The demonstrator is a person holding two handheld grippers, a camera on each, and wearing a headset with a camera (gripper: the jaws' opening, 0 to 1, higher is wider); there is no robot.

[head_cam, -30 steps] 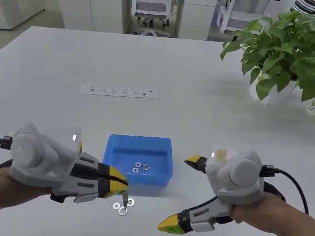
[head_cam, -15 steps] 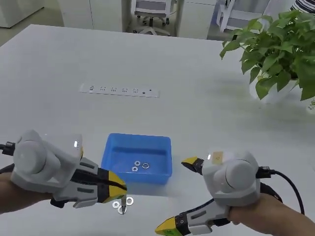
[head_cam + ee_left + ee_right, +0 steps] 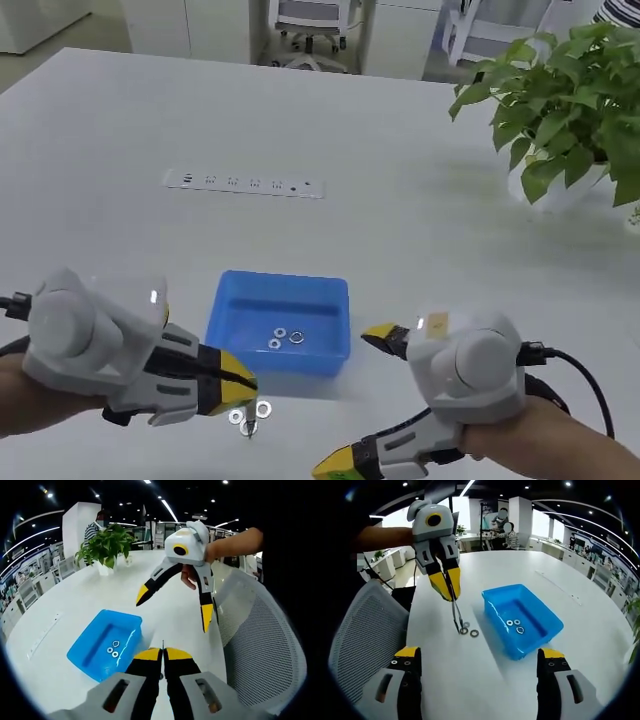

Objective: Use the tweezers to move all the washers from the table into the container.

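Left gripper (image 3: 451, 596), clamped on tweezers (image 3: 456, 615), has dipped to washers (image 3: 474, 633) beneath it, pick-up looks next; our right gripper (image 3: 172, 615) gapes.

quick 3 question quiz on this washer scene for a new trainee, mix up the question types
1. True or false: the right gripper holds the thin metal tweezers.
2. Multiple choice: how many small metal washers lie inside the blue plastic container? A one, B three, C six.
3. Fill in: the jaws of the left gripper are ___ on the tweezers.
Key: 1 false, its jaws are open and empty; 2 B; 3 shut.
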